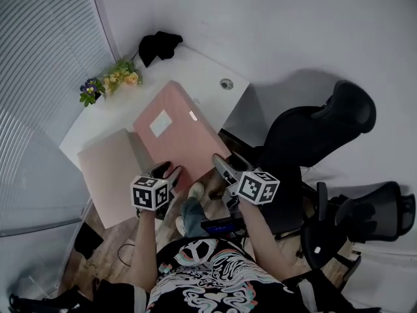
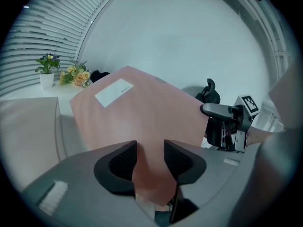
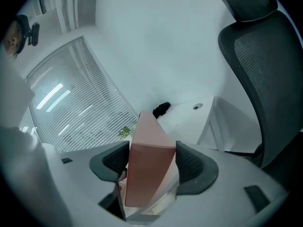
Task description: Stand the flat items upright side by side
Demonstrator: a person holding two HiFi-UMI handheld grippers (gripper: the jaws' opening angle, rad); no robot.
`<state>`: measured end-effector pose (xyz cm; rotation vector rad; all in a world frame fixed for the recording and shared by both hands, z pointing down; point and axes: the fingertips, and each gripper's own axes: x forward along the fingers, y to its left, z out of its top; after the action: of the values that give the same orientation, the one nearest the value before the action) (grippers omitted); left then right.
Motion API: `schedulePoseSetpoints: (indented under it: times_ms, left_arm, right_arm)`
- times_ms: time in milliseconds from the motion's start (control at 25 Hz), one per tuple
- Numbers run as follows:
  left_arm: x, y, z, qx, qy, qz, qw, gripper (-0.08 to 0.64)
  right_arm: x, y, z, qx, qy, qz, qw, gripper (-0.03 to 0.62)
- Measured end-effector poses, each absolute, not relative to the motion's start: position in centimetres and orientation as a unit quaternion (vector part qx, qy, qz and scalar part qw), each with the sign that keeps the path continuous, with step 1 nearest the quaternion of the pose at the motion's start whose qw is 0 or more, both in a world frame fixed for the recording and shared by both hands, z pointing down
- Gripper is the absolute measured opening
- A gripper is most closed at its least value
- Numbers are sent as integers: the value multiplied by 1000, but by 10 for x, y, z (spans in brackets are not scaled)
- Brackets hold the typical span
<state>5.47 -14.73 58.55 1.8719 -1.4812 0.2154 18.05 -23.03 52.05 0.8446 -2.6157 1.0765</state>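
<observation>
White desk [image 1: 202, 67] w/ flowers [image 1: 120, 75], black bundle [image 1: 158, 44] & beige flat box [image 1: 111, 175] on it.

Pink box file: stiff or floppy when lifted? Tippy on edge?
Probably stiff: the pink box file looks flat and unsagging though the left gripper and right gripper clamp only its near end. Probably tippy: its edge is narrow against its broad face.

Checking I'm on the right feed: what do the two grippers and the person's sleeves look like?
The left gripper and right gripper both have grey bodies with dark ribbed pads. Each carries a cube of black-and-white square markers. The person wears a black short-sleeved T-shirt with a white print.
</observation>
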Motion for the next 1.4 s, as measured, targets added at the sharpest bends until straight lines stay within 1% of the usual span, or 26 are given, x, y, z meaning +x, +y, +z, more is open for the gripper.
schedulePoseSetpoints:
  times_ms: [320,1080,1400]
  left_arm:
    - [58,-161,575,730,-569,34,377,176]
    - [49,-181,571,726,-575,26,377,176]
    - [44,-191,573,724,-575,29,380,178]
  right_arm:
    - [170,-236,501,278,-906,295,118,304]
    - [142,-229,465,266,-942,118,170,296]
    - [137,-228,457,258,-946,113,161,281]
